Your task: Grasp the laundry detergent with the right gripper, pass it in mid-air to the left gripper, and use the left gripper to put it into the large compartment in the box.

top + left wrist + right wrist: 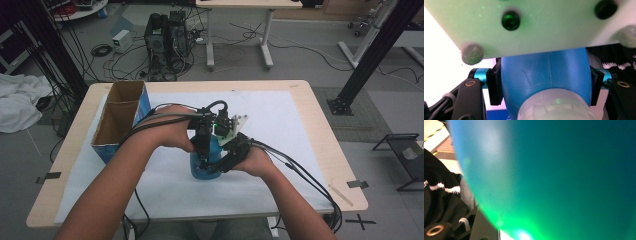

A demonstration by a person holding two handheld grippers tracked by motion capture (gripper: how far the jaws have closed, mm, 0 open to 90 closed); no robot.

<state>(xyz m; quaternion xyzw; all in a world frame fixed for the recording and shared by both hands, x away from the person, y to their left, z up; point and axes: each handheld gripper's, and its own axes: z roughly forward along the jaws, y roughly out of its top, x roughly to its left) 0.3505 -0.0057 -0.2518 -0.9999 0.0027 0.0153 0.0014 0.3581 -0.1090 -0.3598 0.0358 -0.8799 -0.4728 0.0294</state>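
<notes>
2 grippers [202,150] [225,159] pinch blue bottle [206,169] mid-table [320,125], box [120,120] near L edge.

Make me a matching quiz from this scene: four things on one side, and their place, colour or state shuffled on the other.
1 blue bottle
2 cardboard box
3 bottle cap
4 left claw

A open-topped, at the left of the table
B closed on the bottle's sides
C upright, mid-table
D pale grey

Pairs: 1-C, 2-A, 3-D, 4-B

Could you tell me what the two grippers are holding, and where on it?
A blue bottle: right gripper clamps its body; left gripper is at its white cap, grip unclear.
</notes>
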